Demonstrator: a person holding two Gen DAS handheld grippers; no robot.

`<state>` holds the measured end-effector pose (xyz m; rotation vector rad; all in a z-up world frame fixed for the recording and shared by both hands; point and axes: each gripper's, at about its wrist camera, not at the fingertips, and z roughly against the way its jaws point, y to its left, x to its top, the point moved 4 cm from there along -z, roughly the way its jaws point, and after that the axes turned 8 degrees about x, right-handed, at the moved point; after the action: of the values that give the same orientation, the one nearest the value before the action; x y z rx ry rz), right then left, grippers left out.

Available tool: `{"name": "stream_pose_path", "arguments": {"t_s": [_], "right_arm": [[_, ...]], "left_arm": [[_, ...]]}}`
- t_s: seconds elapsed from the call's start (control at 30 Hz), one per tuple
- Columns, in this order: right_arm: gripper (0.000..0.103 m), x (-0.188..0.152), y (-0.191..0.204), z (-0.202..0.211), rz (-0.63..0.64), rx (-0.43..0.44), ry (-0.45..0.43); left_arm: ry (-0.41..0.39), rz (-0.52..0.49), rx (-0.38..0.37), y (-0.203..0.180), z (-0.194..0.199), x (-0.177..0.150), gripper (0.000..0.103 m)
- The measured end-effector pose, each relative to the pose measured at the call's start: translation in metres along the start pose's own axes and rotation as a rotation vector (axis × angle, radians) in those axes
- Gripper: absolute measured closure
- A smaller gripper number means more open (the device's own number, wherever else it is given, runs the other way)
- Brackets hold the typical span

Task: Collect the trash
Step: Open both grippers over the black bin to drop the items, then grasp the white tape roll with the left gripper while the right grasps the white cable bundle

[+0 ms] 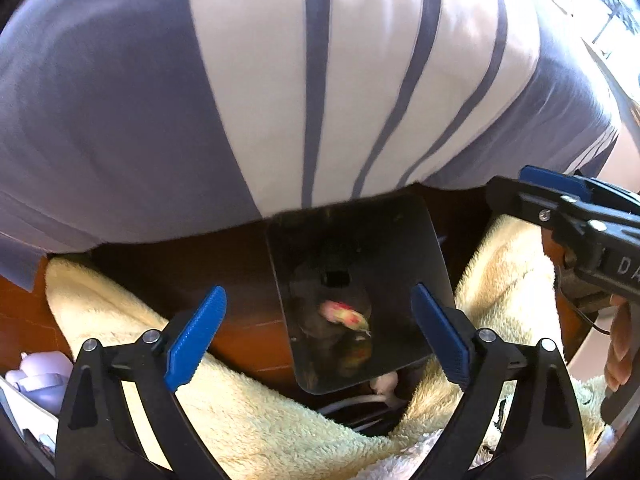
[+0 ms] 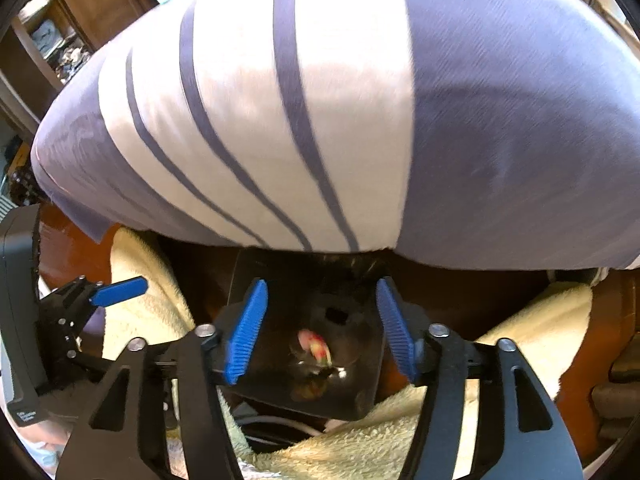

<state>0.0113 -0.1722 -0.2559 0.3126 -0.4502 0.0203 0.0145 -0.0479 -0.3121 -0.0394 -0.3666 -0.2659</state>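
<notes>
A dark, shiny rectangular bin [image 1: 404, 240] stands on the floor below the person's striped shirt, between pale yellow fleece trouser legs. A pink and yellow piece of trash [image 1: 346, 315] lies inside it; it also shows in the right wrist view [image 2: 315, 343] inside the bin [image 2: 256, 268]. My left gripper [image 1: 318, 338] is open and empty, its blue pads either side of the bin's near end. My right gripper [image 2: 322, 334] is open and empty above the bin. The right gripper also shows at the right edge of the left wrist view [image 1: 560, 200]; the left gripper shows at the left of the right wrist view [image 2: 116, 290].
The person's purple and white striped shirt [image 1: 280, 80] fills the upper half of both views. Fleece-covered legs [image 1: 240, 408] flank the bin on a red-brown wooden floor [image 1: 248, 332]. White cables [image 1: 360, 400] lie near the bin's near end. Wooden shelves [image 2: 68, 32] stand at far left.
</notes>
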Motion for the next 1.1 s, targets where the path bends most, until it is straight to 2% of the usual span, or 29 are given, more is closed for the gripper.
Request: {"name": "stream_pose_path", "arguments": {"t_s": [0.13,0.3,0.5,0.8,1.1], "right_arm": [[0.024,0.010,-0.002,0.029,0.009,-0.012,-0.086],[0.023,0.029,-0.006,0.065,0.025,-0.043,-0.184],[0.023,0.057,-0.016,0.089,0.032,-0.075,-0.258],[0.023,0.104,-0.030,0.094,0.031,-0.094,-0.321],[0.023,0.162,-0.033,0.080,0.042,-0.102,-0.349]], "left_arm": [[-0.065,0.019,0.034,0.008,0.023,0.008,0.013],[-0.165,0.031,0.096,0.022,0.056,0.026,0.013],[-0.252,0.037,0.134,0.031,0.086,0.052,0.013],[-0.337,0.058,0.178,0.045,0.113,0.106,0.013],[-0.374,0.078,0.186,0.057,0.104,0.171,0.014]]}}
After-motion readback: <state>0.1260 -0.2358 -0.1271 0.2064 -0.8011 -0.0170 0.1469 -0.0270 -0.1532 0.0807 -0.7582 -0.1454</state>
